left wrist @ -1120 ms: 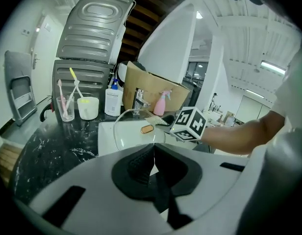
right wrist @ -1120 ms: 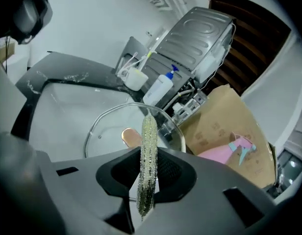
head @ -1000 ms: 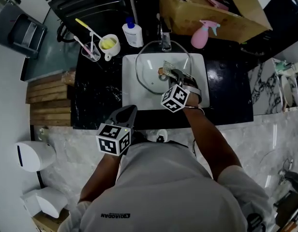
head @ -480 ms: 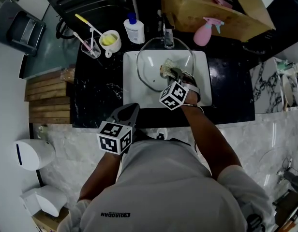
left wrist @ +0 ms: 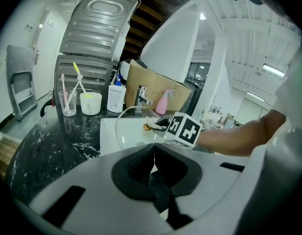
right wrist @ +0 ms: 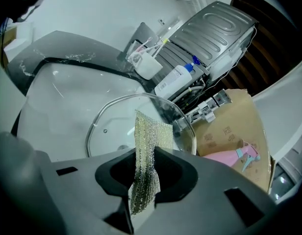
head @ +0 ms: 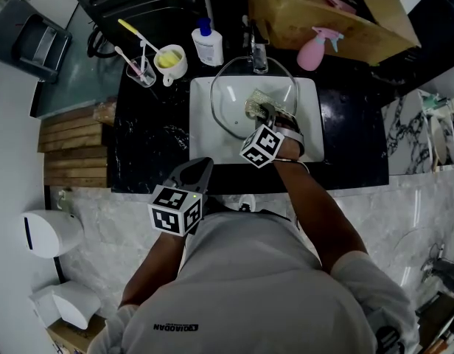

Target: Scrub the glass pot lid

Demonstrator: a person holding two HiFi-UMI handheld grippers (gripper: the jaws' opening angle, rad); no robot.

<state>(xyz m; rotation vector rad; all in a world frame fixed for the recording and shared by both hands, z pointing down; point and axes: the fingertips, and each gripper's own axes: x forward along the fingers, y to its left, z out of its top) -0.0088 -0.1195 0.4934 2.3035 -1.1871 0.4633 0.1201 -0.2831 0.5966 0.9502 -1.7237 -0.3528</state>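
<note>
In the sink (head: 200,144), glass lid (head: 228,105) lies beneath right tool (head: 260,110) clamping scourer (right wrist: 147,143).

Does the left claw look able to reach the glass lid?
Probably yes: the left claw, shut, sits short of the sink; the glass lid has its left rim bare, the right claw being over the middle.

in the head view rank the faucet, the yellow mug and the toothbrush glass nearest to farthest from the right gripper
Measured from the right gripper, shut on the scouring cloth:
1. faucet, straight behind it.
2. yellow mug, back left.
3. toothbrush glass, farthest left.
</note>
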